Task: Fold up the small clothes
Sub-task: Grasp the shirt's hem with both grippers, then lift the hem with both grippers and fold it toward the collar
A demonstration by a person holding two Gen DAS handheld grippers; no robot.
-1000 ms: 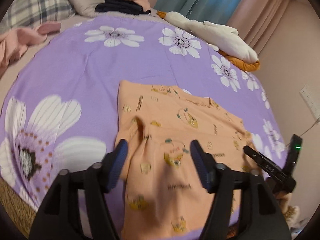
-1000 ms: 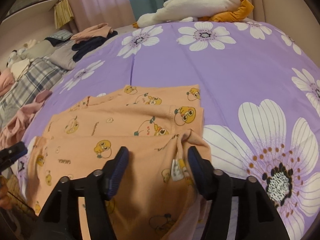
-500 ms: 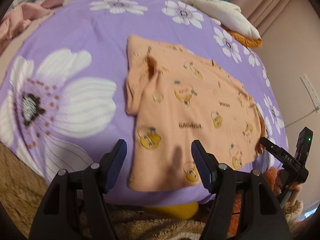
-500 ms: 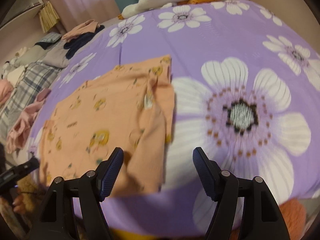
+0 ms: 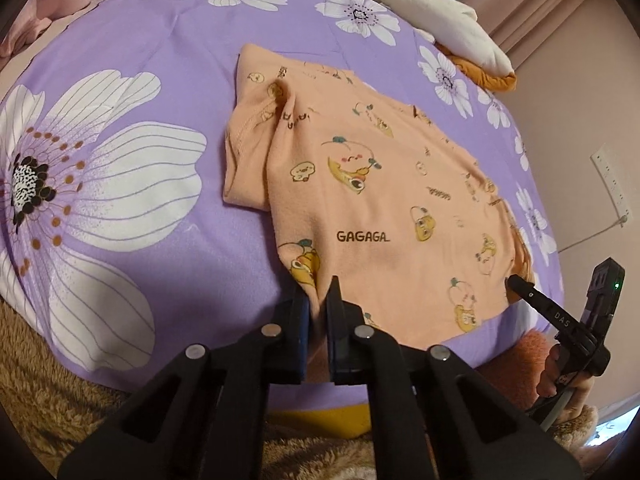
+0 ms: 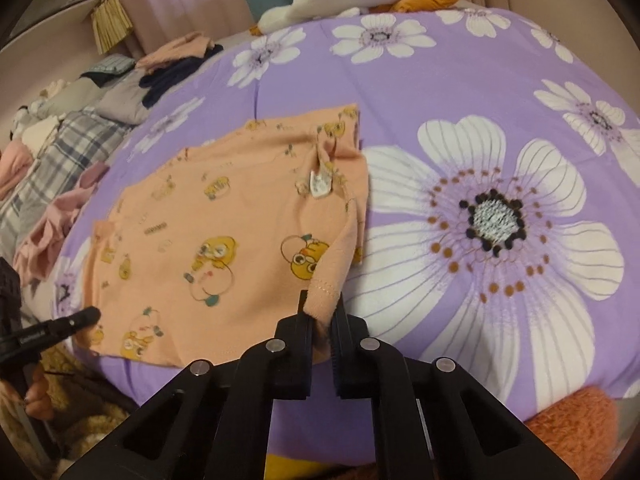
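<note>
A small peach shirt [image 5: 380,200] printed with cartoon ducks lies flat on the purple flowered bedspread [image 5: 160,80], its sleeves folded inward. My left gripper [image 5: 318,292] is closing on the near hem at the shirt's left corner, and its pads pinch the cloth. In the right wrist view the same shirt [image 6: 224,240] shows a white care tag. My right gripper [image 6: 320,300] is closing on the near right corner of the hem, with fabric bunched between the pads. Each gripper also shows at the other view's edge: the right gripper [image 5: 516,280] and the left gripper [image 6: 80,318].
A cream and orange soft bundle [image 5: 440,20] lies at the bed's far side. Piled clothes and a plaid cloth [image 6: 80,128] fill the left part. A brown fluffy rug [image 5: 40,380] lies below the bed's front edge. A wall socket [image 5: 612,176] is on the right.
Both grippers, open earlier, drew back from over the shirt to its near hem and shut on the two corners.
</note>
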